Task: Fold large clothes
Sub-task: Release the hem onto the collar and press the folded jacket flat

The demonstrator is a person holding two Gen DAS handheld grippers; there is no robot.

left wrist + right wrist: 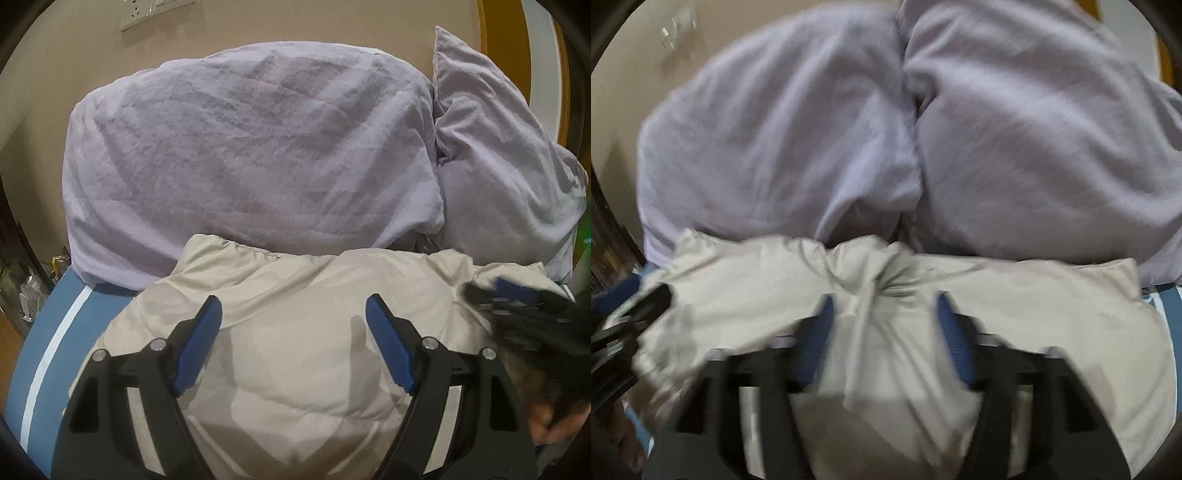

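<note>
One cream puffer jacket (295, 332) lies on a blue bedsheet (55, 332), bunched and only partly gathered; judging by its rumpled shape, folding is under way with flattening and further folds left. Behind it sit one lavender quilt (251, 158) and one lavender pillow (498, 147) against the wall. Two grippers work here. The left gripper (293, 314) hovers over the jacket with jaws spread, holding nothing. The right gripper (884, 310), blurred by motion, has its jaws apart around a raised pinch of jacket fabric, not visibly clamped.
</note>
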